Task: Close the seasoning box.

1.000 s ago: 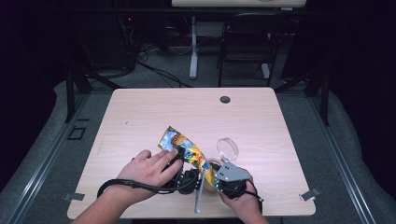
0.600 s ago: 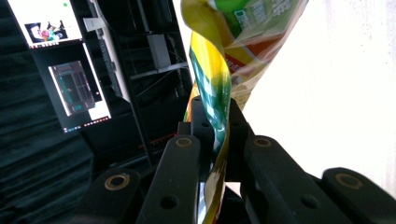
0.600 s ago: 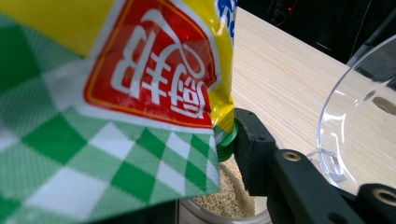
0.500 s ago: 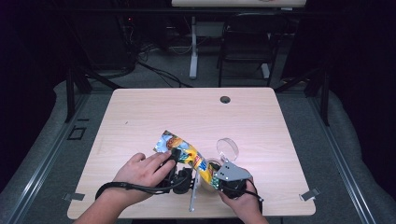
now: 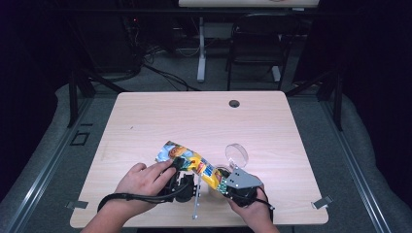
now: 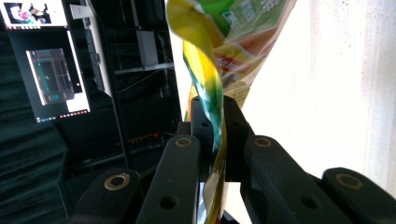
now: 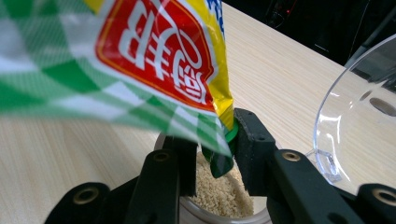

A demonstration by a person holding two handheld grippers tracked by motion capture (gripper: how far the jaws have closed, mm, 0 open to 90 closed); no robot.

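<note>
A glossy snack bag (image 5: 192, 162) lies slantwise over the near edge of the pale wooden table (image 5: 194, 121), held up between the two grippers. In the high view it runs from about ten o'clock down to four o'clock: its upper end, printed with a picture of food on blue and yellow, points toward the table's middle, and its lower end dips toward the person's right hand. The print is bright yellow with green and white checks and a red panel bearing white characters, plain in the right gripper view (image 7: 154, 51).

The left gripper (image 6: 215, 135) is clamped on a yellow and green edge of the bag, which twists up between its black jaws. The right gripper (image 7: 217, 154) is clenched on the bag's lower corner, which is green at its tip. That corner hangs just above a small round container (image 7: 219, 196) filled with pale, fine grains.

At two o'clock from the bag's low end a clear round lid (image 5: 236, 154) stands tilted on the table, just beside the container. A dark grommet (image 5: 234, 103) sits in the tabletop at twelve o'clock, well apart from the work.
</note>
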